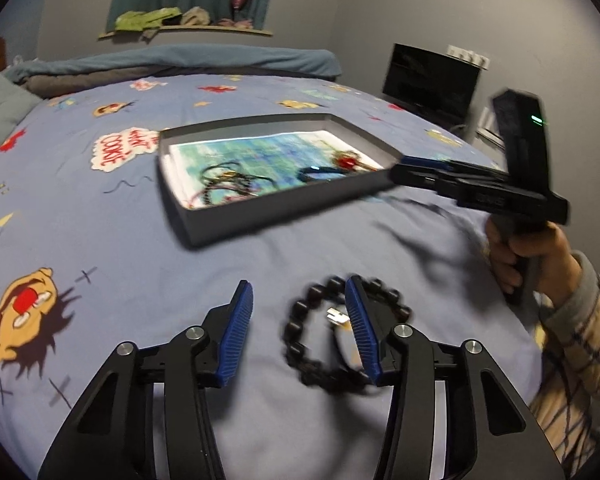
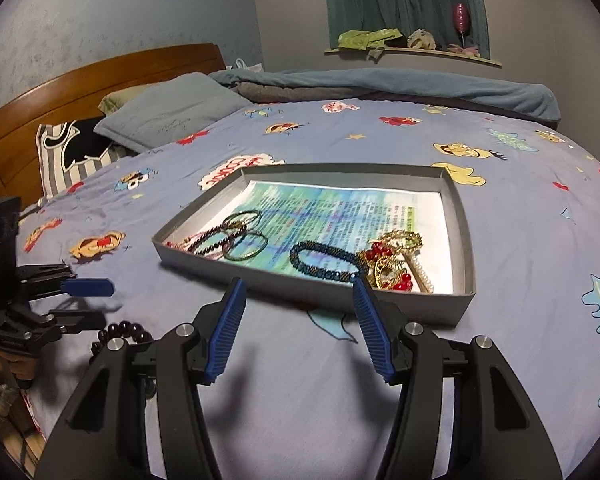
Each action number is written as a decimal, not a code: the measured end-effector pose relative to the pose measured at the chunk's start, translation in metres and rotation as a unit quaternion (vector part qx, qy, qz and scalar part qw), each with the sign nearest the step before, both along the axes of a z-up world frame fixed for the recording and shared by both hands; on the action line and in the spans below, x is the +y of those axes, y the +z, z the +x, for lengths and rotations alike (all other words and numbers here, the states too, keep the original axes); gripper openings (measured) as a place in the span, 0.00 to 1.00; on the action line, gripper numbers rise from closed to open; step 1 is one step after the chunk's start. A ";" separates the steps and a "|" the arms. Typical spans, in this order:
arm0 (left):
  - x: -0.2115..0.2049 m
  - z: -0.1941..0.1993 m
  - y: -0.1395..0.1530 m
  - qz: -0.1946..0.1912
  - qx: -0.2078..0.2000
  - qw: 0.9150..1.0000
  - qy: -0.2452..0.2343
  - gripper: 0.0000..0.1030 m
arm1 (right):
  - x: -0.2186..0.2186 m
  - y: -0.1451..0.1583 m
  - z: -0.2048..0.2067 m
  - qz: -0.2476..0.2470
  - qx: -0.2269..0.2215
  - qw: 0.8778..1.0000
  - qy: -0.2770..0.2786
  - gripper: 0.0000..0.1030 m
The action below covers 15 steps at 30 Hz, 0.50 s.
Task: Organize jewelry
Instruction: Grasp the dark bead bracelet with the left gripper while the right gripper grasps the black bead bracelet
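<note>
A blue bedsheet (image 2: 520, 240) printed with cartoon faces and speech bubbles covers the bed, soft and lightly creased. At its head stands a curved wooden headboard (image 2: 60, 92), with a grey-blue pillow (image 2: 168, 118) and a striped black-and-white cushion (image 2: 70, 152) before it; a rolled blue blanket (image 2: 400, 84) lies along the far edge. A wall shelf (image 2: 412, 53) under a green curtain (image 2: 404, 0) carries small cloth items. In the left wrist view a dark monitor (image 1: 430, 80) stands by the wall.

On the sheet sits a shallow grey cardboard tray (image 2: 466, 240), rectangular with low upright walls, lined with a printed blue-green paper sheet (image 2: 340, 208). Inside it lie thin bangles (image 2: 244, 236) tangled with a dark bead strand, a blue beaded bracelet (image 2: 324, 262), and a heap of gold, red-bead and pearl pieces (image 2: 396, 260) in the near right corner.

A black beaded bracelet (image 1: 300, 320), round glossy beads on a loop with a small metal charm in the middle, lies on the sheet near the tray's front wall. The left gripper (image 1: 300, 324) hangs over it with ribbed blue pads apart, the right pad crossing the loop, the left one beside it; nothing is gripped. The right gripper (image 2: 300, 328) hovers just before the tray's near wall, jaws spread and empty, held by a hand (image 1: 528, 256) in a checked sleeve.
</note>
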<state>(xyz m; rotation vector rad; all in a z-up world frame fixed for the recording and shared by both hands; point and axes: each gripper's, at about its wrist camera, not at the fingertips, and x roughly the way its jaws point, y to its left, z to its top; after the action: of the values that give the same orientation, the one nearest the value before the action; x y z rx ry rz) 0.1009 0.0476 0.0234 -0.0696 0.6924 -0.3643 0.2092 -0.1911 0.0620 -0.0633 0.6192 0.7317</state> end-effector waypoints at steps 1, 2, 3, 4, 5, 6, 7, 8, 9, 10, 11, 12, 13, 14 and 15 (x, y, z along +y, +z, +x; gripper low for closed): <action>-0.005 -0.005 0.000 0.003 -0.003 1.000 -0.007 0.48 | 0.000 -0.001 0.000 0.000 0.002 1.000 0.000 0.54; -0.010 -0.009 0.000 0.005 -0.002 1.000 -0.013 0.48 | 0.000 -0.001 0.000 0.001 0.003 1.000 0.000 0.54; -0.014 -0.011 -0.001 0.007 -0.002 1.000 -0.018 0.47 | 0.000 -0.001 0.000 0.002 0.004 1.000 0.000 0.54; -0.020 -0.014 -0.003 0.014 0.000 1.000 -0.024 0.47 | 0.000 -0.001 -0.001 0.004 0.006 1.000 0.002 0.54; -0.024 -0.014 -0.005 0.020 0.002 0.999 -0.026 0.46 | 0.000 -0.002 -0.001 0.006 0.007 1.000 0.003 0.54; -0.028 -0.014 -0.007 0.028 0.006 0.999 -0.025 0.43 | 0.000 -0.002 -0.003 0.006 0.008 1.000 0.004 0.54; -0.030 -0.012 -0.010 0.036 0.012 0.999 -0.026 0.39 | 0.001 -0.003 -0.004 0.005 0.009 1.000 0.005 0.54; -0.033 -0.010 -0.014 0.045 0.020 0.999 -0.023 0.38 | 0.002 -0.004 -0.007 0.003 0.008 1.000 0.008 0.54; -0.033 -0.007 -0.017 0.051 0.025 0.998 -0.020 0.33 | 0.002 -0.005 -0.009 0.001 0.008 1.000 0.009 0.54; -0.033 -0.004 -0.020 0.054 0.032 0.998 -0.015 0.27 | 0.003 -0.005 -0.011 0.000 0.009 1.000 0.011 0.54; -0.034 -0.004 -0.021 0.055 0.034 0.998 -0.014 0.24 | 0.003 -0.005 -0.013 0.000 0.009 1.000 0.014 0.54; -0.034 -0.003 -0.021 0.056 0.035 0.998 -0.014 0.17 | 0.005 -0.005 -0.016 -0.002 0.008 1.000 0.018 0.54; -0.036 -0.003 -0.022 0.059 0.038 0.997 -0.016 0.07 | 0.006 -0.005 -0.018 -0.004 0.007 1.000 0.022 0.54; -0.036 -0.002 -0.023 0.060 0.040 0.997 -0.017 0.04 | 0.008 -0.006 -0.020 -0.005 0.006 1.000 0.025 0.54; -0.037 -0.002 -0.024 0.061 0.040 0.997 -0.016 0.04 | 0.011 -0.007 -0.023 -0.005 0.009 0.999 0.032 0.54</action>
<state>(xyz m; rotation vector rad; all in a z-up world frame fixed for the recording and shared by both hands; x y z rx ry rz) 0.0985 0.0110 -0.0005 0.0432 0.7952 -0.3506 0.1866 -0.1804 0.0553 -0.0870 0.6397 0.7920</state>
